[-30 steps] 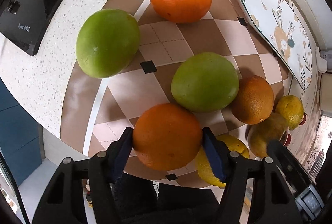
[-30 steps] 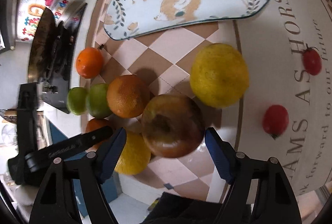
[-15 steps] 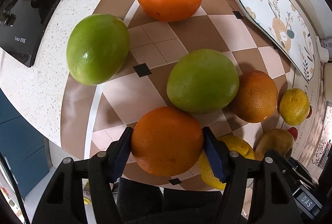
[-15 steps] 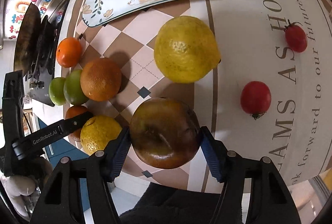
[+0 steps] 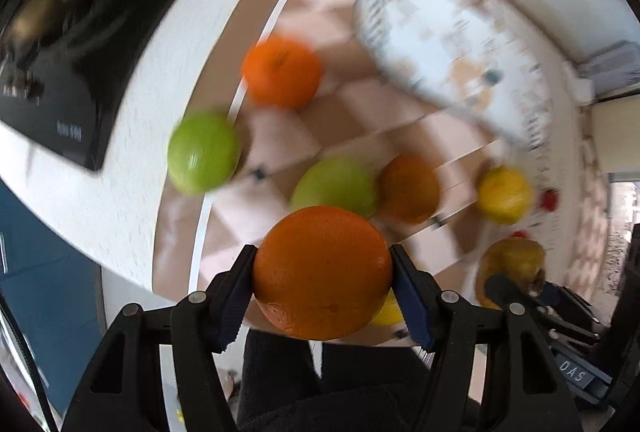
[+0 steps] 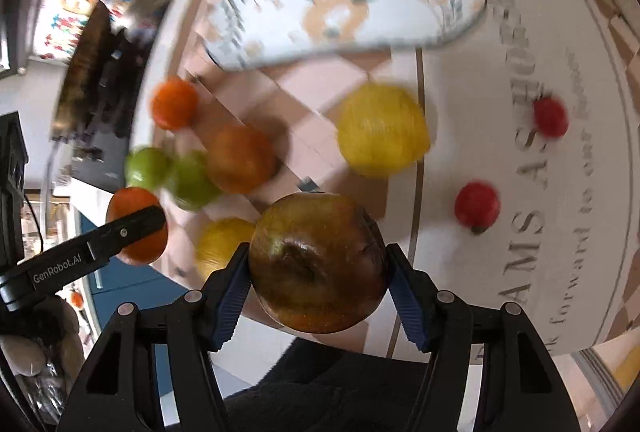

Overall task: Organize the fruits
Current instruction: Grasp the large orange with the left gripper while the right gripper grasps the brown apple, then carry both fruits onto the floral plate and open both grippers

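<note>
Fruit fills both views, blurred except for what is gripped. The left gripper [image 5: 322, 278] has its blue fingers [image 5: 236, 296] pinching a large orange [image 5: 322, 272] on both sides, held above the checkered mat [image 5: 360, 100] on the desk [image 5: 132, 192]. On the mat beyond it lie two green fruits [image 5: 202, 152] [image 5: 334, 186], a smaller orange [image 5: 282, 72], a darker orange [image 5: 408, 188] and a lemon [image 5: 504, 194]. A patterned tray [image 5: 452, 60] sits farther back.

The right gripper [image 6: 318, 272] has its fingers [image 6: 408, 300] clamped on a brownish apple [image 6: 318, 262], its hollow end toward the camera, held above the near edge of the mat. Just left of it lies a yellow fruit [image 6: 222, 242]; a big lemon [image 6: 382, 130] lies beyond, and two red tomatoes [image 6: 476, 206] [image 6: 550, 116] rest on the lettered part of the mat to the right.
</note>
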Available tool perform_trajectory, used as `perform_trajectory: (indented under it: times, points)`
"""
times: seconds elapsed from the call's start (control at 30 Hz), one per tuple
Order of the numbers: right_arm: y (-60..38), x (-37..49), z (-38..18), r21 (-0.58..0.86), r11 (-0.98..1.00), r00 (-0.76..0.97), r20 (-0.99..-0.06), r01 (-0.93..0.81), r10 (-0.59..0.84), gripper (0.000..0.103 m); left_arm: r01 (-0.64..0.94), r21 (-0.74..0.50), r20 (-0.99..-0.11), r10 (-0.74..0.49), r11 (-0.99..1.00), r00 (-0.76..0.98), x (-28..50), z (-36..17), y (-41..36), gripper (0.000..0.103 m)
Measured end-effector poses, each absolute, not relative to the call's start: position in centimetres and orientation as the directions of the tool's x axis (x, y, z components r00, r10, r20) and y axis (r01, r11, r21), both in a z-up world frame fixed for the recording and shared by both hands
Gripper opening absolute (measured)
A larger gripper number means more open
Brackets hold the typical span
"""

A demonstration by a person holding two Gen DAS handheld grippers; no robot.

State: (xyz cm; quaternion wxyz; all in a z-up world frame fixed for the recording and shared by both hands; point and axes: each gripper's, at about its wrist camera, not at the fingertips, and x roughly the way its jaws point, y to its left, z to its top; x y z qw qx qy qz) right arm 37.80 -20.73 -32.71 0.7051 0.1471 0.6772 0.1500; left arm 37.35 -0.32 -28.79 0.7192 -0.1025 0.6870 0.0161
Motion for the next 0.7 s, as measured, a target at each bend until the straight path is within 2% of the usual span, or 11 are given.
perform_trajectory:
  times: [0.13,0.27,0.5,0.7]
  points:
    - [-22.0,42.2,-30.0,0.426,0.904,0.120,-0.897,-0.023,0.426,0.068,-0.119,-0.202,-0.974,-0.186,0.972,0.129,42.0,-24.9,-2.4,0.063]
    - [-23.1,48.2,-30.2,0.379,0.925,0.172,-0.911,-0.016,0.376,0.068,-0.062,-0.214,-0.968,-0.202,0.975,0.150,48.6,-24.7,-5.0,0.063]
    - [-22.7,57.0,-33.2,0.311,0.949,0.145,-0.937,-0.061,0.316,0.068,-0.035,-0.192,-0.981,-0.192,0.981,0.019,58.7,-31.6,-8.2,0.063]
    - [-22.1,60.3,-35.9,0.267,0.957,0.089,-0.957,-0.112,0.277,0.068,-0.067,-0.208,-0.971,-0.214,0.976,-0.102,62.0,-36.2,-8.8,0.063]
